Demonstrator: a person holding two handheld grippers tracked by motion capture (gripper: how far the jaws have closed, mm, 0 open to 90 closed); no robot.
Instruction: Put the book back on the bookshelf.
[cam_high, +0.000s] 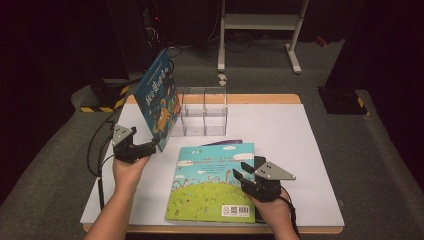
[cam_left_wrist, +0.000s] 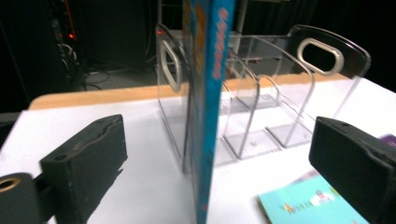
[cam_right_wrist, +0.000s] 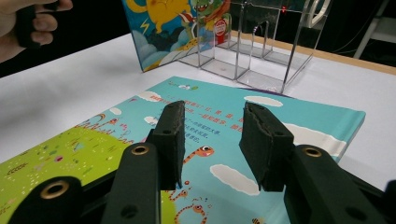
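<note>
- Two picture books are in play: a blue picture book (cam_high: 161, 97) standing tilted on its lower edge at the left end of the clear acrylic book rack (cam_high: 202, 111), and a green picture book (cam_high: 212, 182) lying flat, back cover up, on the white surface (cam_high: 300, 150).
- Left hand-held gripper (cam_high: 154, 145): in the high view its tips sit at the blue book's lower corner, yet in the left gripper view the jaws stand spread wide on either side of the book's spine with daylight between pad and cover, so it looks to be steadying or letting go rather than pinching (my reading).
- The lean probably follows from that: the book rests against the rack's outer wall and is not yet upright in a slot.
- Right hand-held gripper (cam_high: 248, 172) hovers low over the green book's right half, jaws parted and clamping nothing; it seems poised to take that book by its right edge.
- A purple cover (cam_high: 225, 142) peeks out from under the green book's far edge, so a second flat book likely lies beneath.
- The rack's dividers, with oval handle cut-outs (cam_left_wrist: 321, 56), stand empty; the tilted blue book itself blocks the nearest slot.
- Beyond the surface: grey carpet, a white frame (cam_high: 260, 22), dark equipment with a red light.
</note>
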